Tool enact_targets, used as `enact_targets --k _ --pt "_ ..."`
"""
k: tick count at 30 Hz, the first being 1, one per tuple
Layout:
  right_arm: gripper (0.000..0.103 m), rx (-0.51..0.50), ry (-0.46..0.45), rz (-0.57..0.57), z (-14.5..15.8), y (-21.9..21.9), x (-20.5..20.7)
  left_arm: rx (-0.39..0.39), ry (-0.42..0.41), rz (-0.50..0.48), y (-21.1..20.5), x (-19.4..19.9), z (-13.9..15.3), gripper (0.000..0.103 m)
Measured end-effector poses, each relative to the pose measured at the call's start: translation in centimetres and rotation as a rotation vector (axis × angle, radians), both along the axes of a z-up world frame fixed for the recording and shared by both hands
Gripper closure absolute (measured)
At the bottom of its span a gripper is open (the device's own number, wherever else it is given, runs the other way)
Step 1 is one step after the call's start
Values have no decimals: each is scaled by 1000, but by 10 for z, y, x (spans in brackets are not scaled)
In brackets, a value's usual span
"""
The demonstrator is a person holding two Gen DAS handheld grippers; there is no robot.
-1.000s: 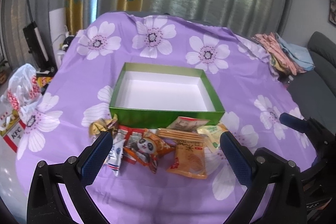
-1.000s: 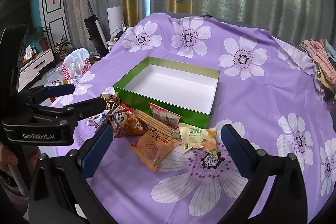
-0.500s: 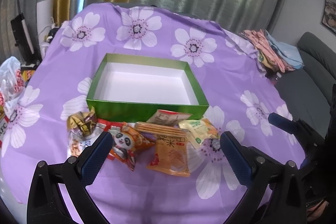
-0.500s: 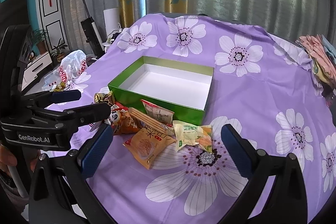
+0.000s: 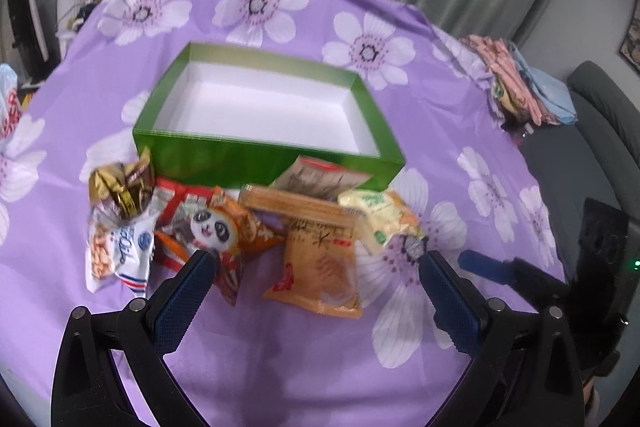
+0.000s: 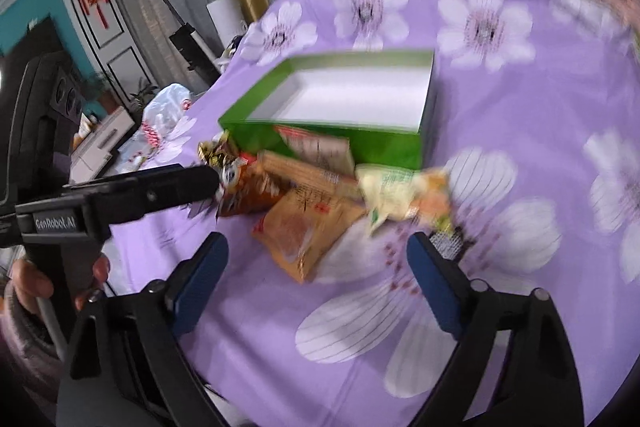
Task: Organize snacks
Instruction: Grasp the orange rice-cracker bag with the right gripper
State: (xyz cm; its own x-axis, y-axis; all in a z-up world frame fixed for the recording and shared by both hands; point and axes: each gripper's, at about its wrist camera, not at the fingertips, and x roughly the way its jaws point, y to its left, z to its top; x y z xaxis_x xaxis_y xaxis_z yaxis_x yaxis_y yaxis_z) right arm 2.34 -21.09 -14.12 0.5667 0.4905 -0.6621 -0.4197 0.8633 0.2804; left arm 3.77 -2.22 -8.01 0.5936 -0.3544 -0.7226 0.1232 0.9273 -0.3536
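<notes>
Nothing in the green box (image 5: 248, 151) yet, white floor totally bare. Snack pile all bunched against its near wall. Going left to right off that box: gold crinkly packet (image 5: 120, 187) at the near-left corner, white-and-blue bag (image 5: 120, 255) just below it, panda pouch (image 5: 216, 227) in front of the wall's left half, long orange biscuit sleeve (image 5: 296, 205) mid-wall with a flat packet (image 5: 324, 179) propped on the wall behind it, orange pastry bag (image 5: 320, 267) nearest the camera, pale yellow-green bag (image 5: 380, 215) off the near-right corner.

Left gripper (image 5: 316, 283) spread wide, empty, hovering low over the panda pouch and pastry bag. Right gripper (image 6: 316, 267) also wide and empty, lined up on the pastry bag and the yellow-green one; view pretty blurred.

Probably best to start from the loose outer bags, not the overlapped middle. Pinch a sealed edge rather than the puffy centre, lift clear of the box wall, then lay flat in a far corner so the rest still fits.
</notes>
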Motion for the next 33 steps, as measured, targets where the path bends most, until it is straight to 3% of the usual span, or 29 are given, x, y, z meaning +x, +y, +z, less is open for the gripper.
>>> enact_targets --k 7,11,18,24,28,33 --pt "25 31 69 71 -37 12 3 -21 78 -38 -1 6 -35 4" --pt "29 30 94 77 -49 21 14 -39 91 -54 -2 11 -44 12" --pt "35 21 102 101 -60 35 27 -96 85 -113 -9 20 -47 18" --pt "35 4 94 98 -63 35 37 -161 71 -48 -4 32 -53 18" --pt "35 0 97 100 -64 33 39 -66 81 -83 -23 32 -52 18" --pt "35 -14 92 120 -65 33 36 -109 112 -88 -20 23 -60 18"
